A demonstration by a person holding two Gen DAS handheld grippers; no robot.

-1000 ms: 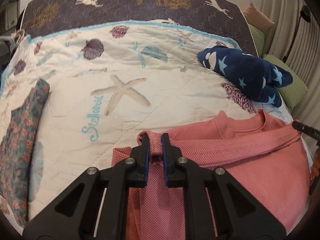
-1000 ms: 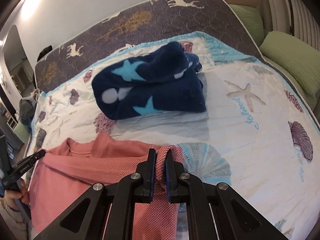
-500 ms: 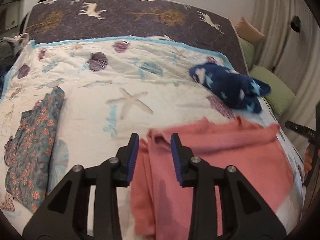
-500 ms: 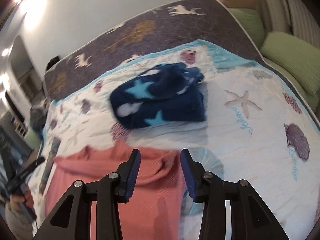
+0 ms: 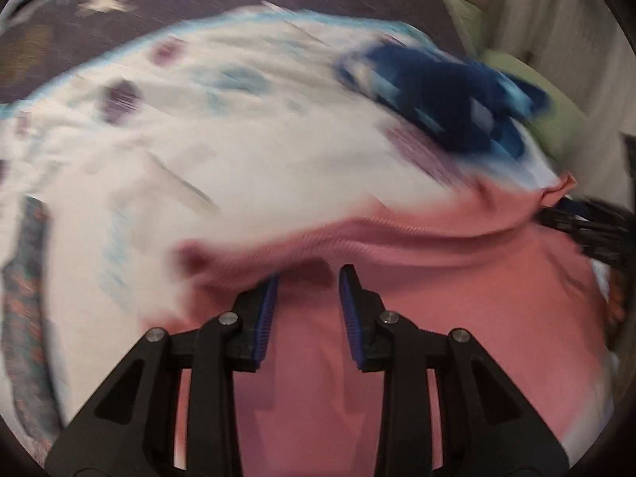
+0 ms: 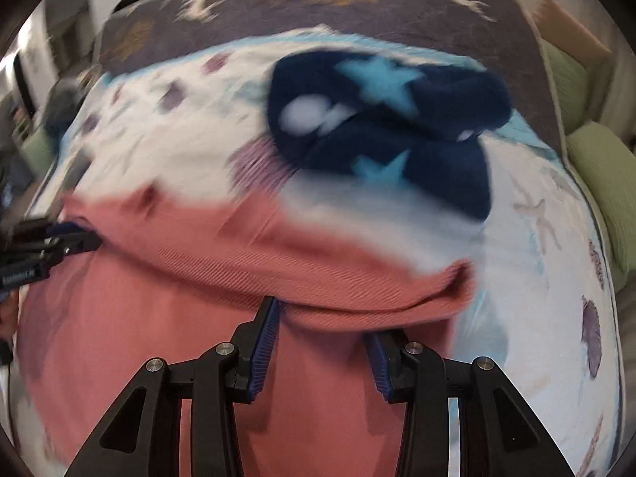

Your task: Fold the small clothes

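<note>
Left wrist view: I am holding the left gripper (image 5: 308, 274) part-open and empty over the pink garment (image 5: 457, 298) lying on the bedspread (image 5: 238, 151).

Right wrist view: I am keeping the right gripper (image 6: 324, 318) part-open, gripping nothing, above the folded edge. Judged step: 1 fold released; next, regrasp for another fold.

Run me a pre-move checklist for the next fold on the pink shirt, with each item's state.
1. Left gripper jaws apart, nothing pinched: ok.
2. Right gripper jaws apart, with the pink shirt draped over them, not clamped: ok.
3. Shirt lying flat: not ok, a fold ridge runs across it.
4. Navy star blanket clear of the shirt: ok, white quilt shows between them.
5. Floral garment clear of the shirt: ok, far at the quilt's edge.
6. Shirt edges aligned: cannot tell, frames blurred.
</note>
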